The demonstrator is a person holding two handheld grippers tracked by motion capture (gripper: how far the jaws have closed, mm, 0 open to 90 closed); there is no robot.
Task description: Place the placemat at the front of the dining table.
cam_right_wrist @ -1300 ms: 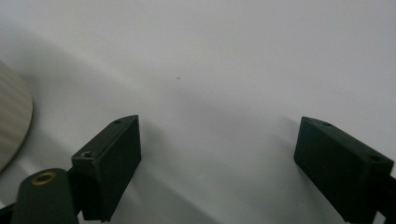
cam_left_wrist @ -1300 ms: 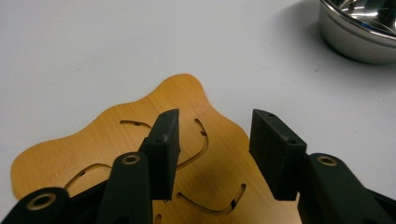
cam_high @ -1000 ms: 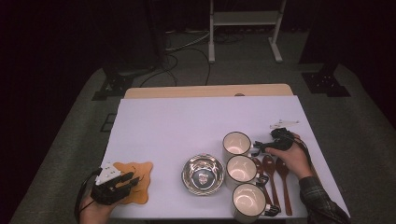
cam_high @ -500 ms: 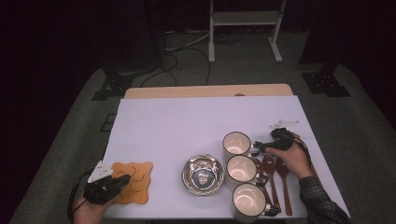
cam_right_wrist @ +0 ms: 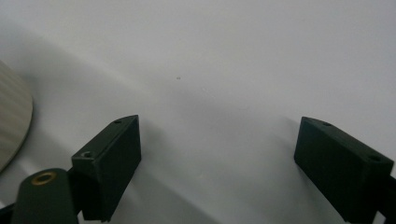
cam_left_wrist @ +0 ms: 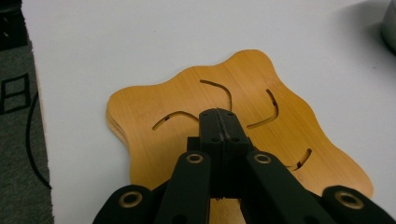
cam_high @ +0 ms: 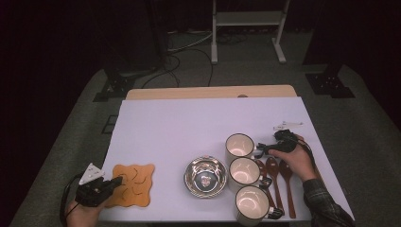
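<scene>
The left gripper [cam_left_wrist: 219,122] hovers over the wooden mat [cam_left_wrist: 243,88] at the surface's [cam_high: 189,127] near left corner, its fingers just pressed together with nothing between them. The right gripper [cam_right_wrist: 217,163], beside the top mug [cam_high: 239,145], has fingers wide apart, empty.

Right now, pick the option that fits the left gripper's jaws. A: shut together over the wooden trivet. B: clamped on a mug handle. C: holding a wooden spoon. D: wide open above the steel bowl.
A: in the left gripper view the left gripper has its jaws pressed together with nothing between them, over the wooden trivet.
</scene>
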